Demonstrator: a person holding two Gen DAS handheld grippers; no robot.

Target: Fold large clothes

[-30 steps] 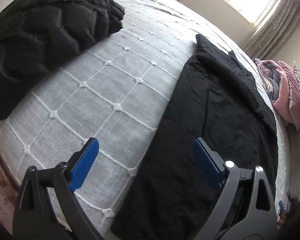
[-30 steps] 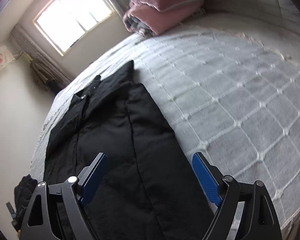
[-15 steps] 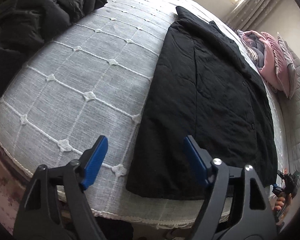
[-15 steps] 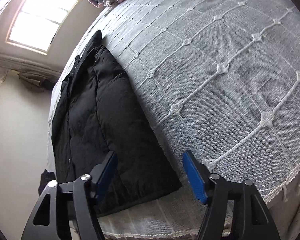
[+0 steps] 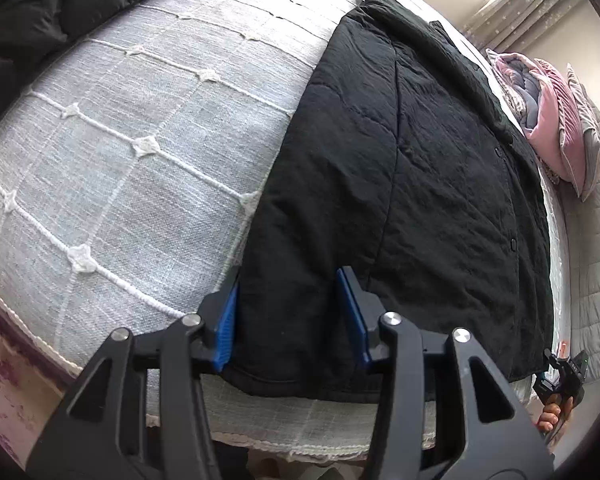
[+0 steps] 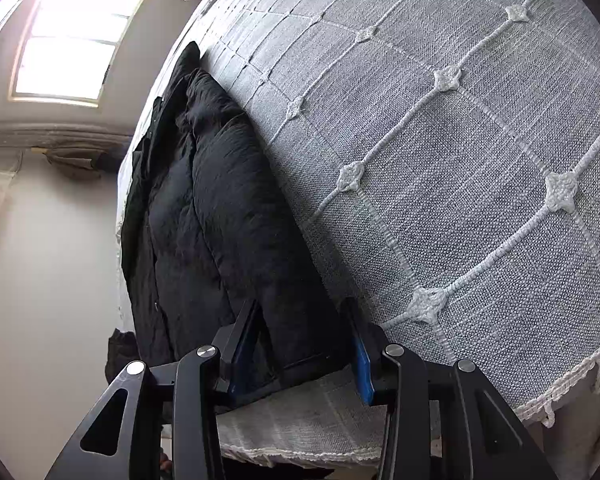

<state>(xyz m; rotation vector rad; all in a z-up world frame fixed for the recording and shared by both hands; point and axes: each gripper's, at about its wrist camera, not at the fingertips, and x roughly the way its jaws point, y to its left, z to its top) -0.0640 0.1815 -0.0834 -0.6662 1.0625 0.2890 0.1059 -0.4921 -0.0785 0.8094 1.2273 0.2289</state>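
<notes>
— Starting nearest us: where do we have the left gripper (image 5: 292, 320)?

— At the near hem of the black coat (image 5: 400, 168), over its left corner by the edge of the bed (image 5: 112, 168). Its jaws have just been closing, and the hem corner sits between the blue pads (image 5: 226, 324). We cannot tell whether the pads already press the cloth.

— And the right gripper (image 6: 300, 352)?

— At the other near corner of the same hem. Its jaws have just been closing too, half narrowed, with the coat's (image 6: 220, 220) edge between the fingers (image 6: 362, 364); the grey bedspread (image 6: 460, 152) lies just beside the outer one. Here too we cannot tell whether it is a firm pinch (the dark fabric hides the contact).

— Where does the coat lie?

— Flat on the bedspread, lengthwise, hem toward us at the bed's near edge, collar far off toward the window (image 6: 72, 40).

— Farther out?

— A second dark padded garment (image 5: 60, 8) lies heaped on the bed's far left in the left wrist view, well apart from the coat. Pink and grey folded bedding (image 5: 548, 116) sits at the far right.
</notes>
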